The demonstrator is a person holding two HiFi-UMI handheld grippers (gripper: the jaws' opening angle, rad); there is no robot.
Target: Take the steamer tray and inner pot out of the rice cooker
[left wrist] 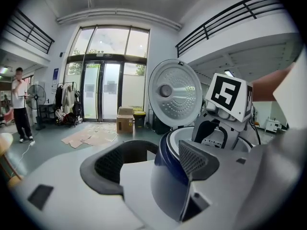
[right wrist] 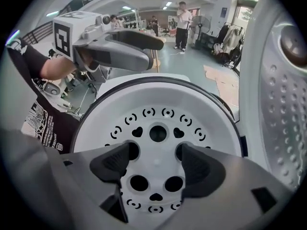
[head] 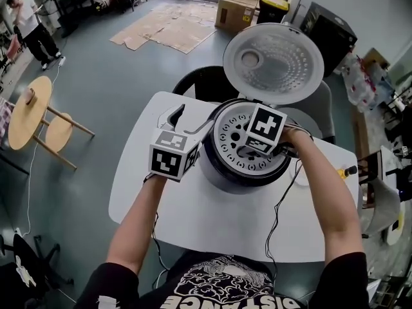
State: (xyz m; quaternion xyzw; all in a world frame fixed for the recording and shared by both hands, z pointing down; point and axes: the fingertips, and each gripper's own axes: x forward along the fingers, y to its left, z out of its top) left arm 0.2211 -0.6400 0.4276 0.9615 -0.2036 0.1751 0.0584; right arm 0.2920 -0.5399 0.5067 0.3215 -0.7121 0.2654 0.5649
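Observation:
The rice cooker (head: 222, 172) stands on a white table (head: 212, 224) with its lid (head: 273, 63) swung up and back. A white steamer tray (head: 233, 139) with round and heart-shaped holes lies in its mouth and hides the inner pot. My right gripper (head: 254, 148) hangs straight over the tray; in the right gripper view it (right wrist: 158, 164) is open, its dark pads just above the tray (right wrist: 158, 121) centre. My left gripper (head: 192, 120) is open at the cooker's left side. In the left gripper view the cooker's wall (left wrist: 165, 186) sits between its jaws, close to the right pad (left wrist: 194, 158).
A black chair (head: 206, 82) stands behind the table. Round wooden stools (head: 32, 111) are on the floor at left, flattened cardboard (head: 167, 28) and boxes (head: 241, 5) farther back. A person (head: 29, 24) stands at far left. Cables trail over the table's right side (head: 283, 198).

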